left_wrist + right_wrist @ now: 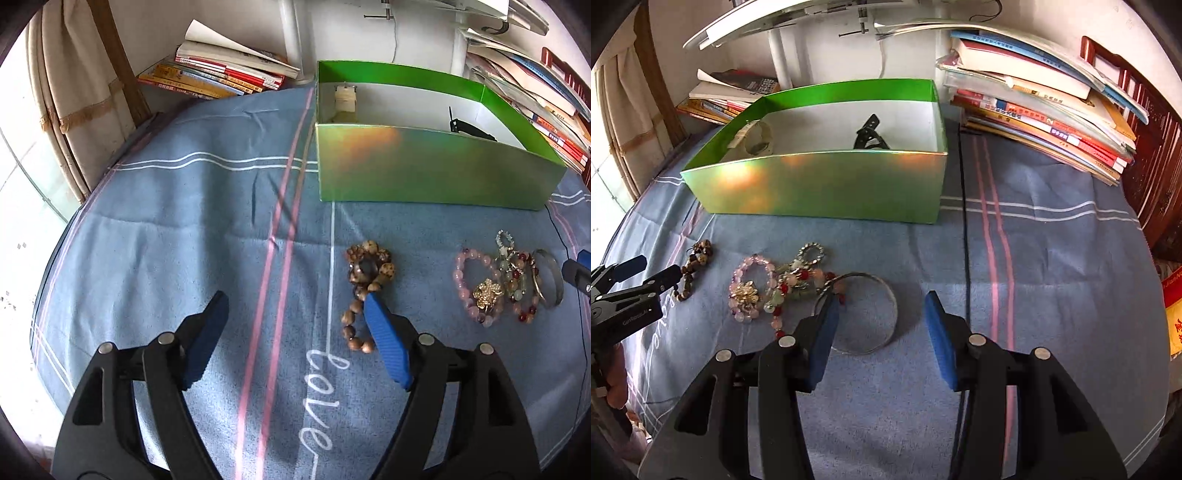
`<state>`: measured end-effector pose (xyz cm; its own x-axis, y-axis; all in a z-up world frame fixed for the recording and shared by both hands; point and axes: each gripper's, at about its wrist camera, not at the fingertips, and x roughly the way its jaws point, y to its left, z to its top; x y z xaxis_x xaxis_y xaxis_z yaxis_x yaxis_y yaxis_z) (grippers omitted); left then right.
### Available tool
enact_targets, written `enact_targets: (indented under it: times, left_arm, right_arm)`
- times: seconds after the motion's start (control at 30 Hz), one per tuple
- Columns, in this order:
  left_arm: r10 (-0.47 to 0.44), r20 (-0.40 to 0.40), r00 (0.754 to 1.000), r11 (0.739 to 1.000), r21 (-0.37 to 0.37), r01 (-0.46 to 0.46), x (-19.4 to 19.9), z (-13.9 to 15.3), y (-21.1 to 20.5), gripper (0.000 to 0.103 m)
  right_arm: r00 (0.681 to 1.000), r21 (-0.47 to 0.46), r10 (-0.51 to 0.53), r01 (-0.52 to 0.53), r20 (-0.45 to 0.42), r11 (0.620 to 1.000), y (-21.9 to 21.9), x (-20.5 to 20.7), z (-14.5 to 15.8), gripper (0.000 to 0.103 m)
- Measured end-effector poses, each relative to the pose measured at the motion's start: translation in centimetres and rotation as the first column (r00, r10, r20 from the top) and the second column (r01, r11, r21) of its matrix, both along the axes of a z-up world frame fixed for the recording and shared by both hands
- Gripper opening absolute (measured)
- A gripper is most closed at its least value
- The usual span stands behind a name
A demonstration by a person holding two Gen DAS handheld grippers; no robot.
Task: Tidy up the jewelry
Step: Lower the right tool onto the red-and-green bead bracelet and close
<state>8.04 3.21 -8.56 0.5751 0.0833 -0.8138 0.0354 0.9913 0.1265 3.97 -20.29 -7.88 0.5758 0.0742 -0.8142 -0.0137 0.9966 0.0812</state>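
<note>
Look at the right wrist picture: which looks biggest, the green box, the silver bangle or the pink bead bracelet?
1. green box, by far.
2. silver bangle.
3. pink bead bracelet, slightly smaller. The fisheye lens makes that gap unsure.

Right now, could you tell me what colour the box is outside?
Shiny green box, with orange glare; clearest in the right wrist view.

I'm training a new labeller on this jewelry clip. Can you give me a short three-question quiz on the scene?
1. True or false: the green box is empty.
2. Which piece lies between the right gripper's fingers? A) brown bead bracelet B) metal bangle C) pink bead bracelet
3. Fill in: the jewelry lies on a blue ____.

Key: 1 false, two items already lie inside; 2 B; 3 cloth.
</note>
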Motion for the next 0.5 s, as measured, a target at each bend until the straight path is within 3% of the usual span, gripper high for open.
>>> enact_targets:
  times: [0.17,0.5]
  left_arm:
    - [-0.013,-0.016,1.000,1.000,-0.003,0.013,-0.1,-0.5,-0.3,0.080]
    - [-0.053,-0.014,0.999,0.999,-0.007,0.052,-1.0,-0.6,-1.5,0.081]
  right_arm:
    - [0.997,-0.044,0.066,-0.067,-0.029,0.997,2.5,0.5,-1.0,0.048]
    - [1.000,-0.003,0.010,-0.010,-0.004,1.000,0.8,0.8,-0.2,0.048]
